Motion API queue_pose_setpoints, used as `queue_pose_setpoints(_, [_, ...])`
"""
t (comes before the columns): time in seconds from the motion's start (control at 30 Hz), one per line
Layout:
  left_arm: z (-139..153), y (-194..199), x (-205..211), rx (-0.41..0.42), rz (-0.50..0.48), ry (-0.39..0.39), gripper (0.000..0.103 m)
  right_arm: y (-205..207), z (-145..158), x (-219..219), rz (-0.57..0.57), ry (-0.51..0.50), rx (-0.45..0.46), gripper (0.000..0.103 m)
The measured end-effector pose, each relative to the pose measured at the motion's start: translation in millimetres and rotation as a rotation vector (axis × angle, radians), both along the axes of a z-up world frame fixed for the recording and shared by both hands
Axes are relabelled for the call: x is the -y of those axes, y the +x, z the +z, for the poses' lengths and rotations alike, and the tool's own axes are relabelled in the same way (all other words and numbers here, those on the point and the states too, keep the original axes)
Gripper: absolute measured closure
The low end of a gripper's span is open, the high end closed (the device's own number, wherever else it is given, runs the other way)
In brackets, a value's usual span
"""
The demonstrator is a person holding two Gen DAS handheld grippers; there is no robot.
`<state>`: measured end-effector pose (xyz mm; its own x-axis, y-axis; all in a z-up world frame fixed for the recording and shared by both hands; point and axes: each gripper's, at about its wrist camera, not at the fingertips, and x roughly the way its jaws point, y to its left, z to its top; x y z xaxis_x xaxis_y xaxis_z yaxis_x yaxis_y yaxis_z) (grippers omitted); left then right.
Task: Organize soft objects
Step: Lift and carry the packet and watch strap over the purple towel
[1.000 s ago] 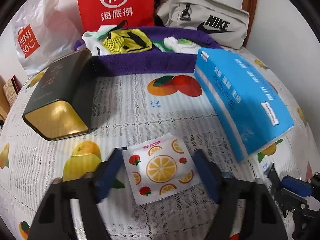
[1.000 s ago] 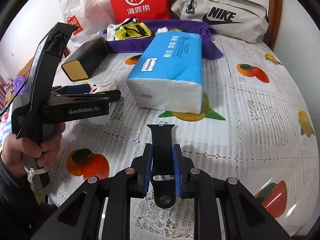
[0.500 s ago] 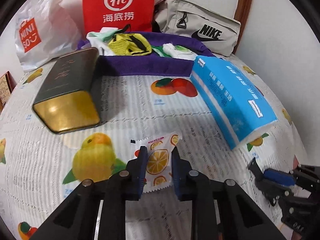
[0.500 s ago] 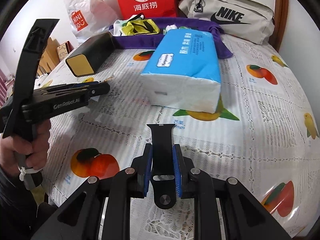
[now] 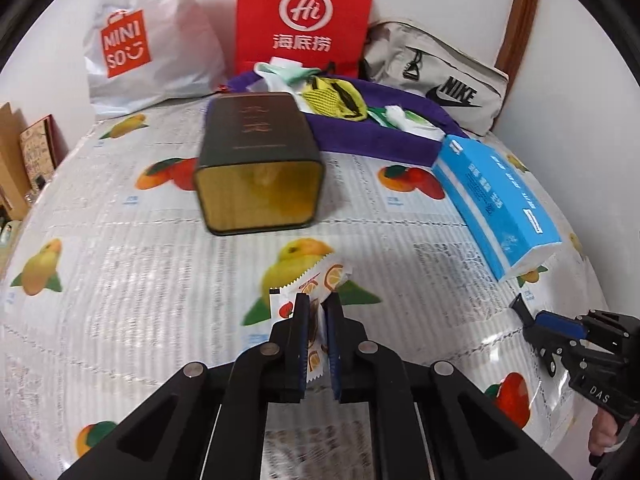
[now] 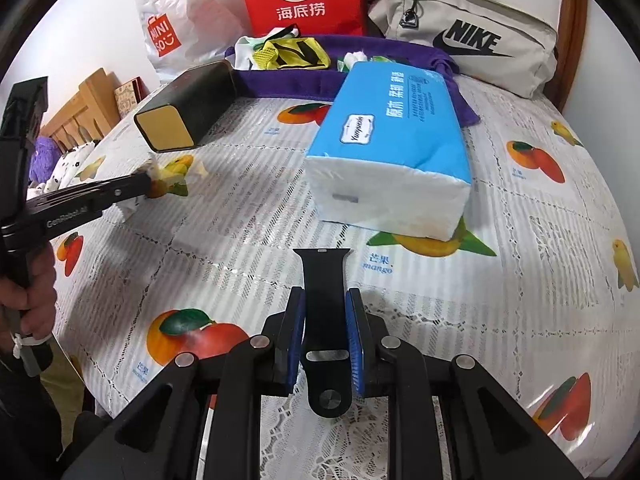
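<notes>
Left tongs (image 5: 317, 312): you clenched on the small white crinkly orange-print packet (image 5: 316, 284), lifted off the fruit-print surface (image 5: 120, 248) to carry | Right tongs (image 6: 325, 332): you grip the black rubber watch strap (image 6: 325, 280), kept ready.

- tin box (image 5: 258, 168) lies on its side on table (image 5: 120, 264), left of tissue pack (image 5: 496, 200)
- cloth tray (image 5: 376, 136) behind both, socks (image 5: 336, 98) in it
- Haidilao bag (image 5: 306, 16) and Miniso bag (image 5: 148, 48) behind tray, by wall
- Nike bag (image 5: 444, 80) right of Haidilao bag
- sachet (image 5: 316, 284) in front of tin
- strap (image 6: 324, 292) in front of tissue pack
</notes>
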<state>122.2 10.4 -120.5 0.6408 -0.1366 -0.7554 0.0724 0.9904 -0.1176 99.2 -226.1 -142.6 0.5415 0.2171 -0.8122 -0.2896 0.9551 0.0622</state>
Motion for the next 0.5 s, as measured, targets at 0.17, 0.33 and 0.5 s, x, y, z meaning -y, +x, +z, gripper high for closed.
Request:
queue_pose_setpoints(0.17, [3, -5, -8, 0.005, 0.016, -0.010, 0.095, 0, 2, 0, -0.012, -0.006, 0.007, 0.083])
queue_pose_setpoints(0.33, [11, -8, -13, 0.018, 0.020, -0.039, 0.096, -4, 10, 0, -0.008, -0.008, 0.023, 0.083])
queue_pose_setpoints(0.5, [20, -11, -13, 0.039, 0.020, -0.043, 0.096, -4, 14, 2, -0.016, -0.008, 0.029, 0.083])
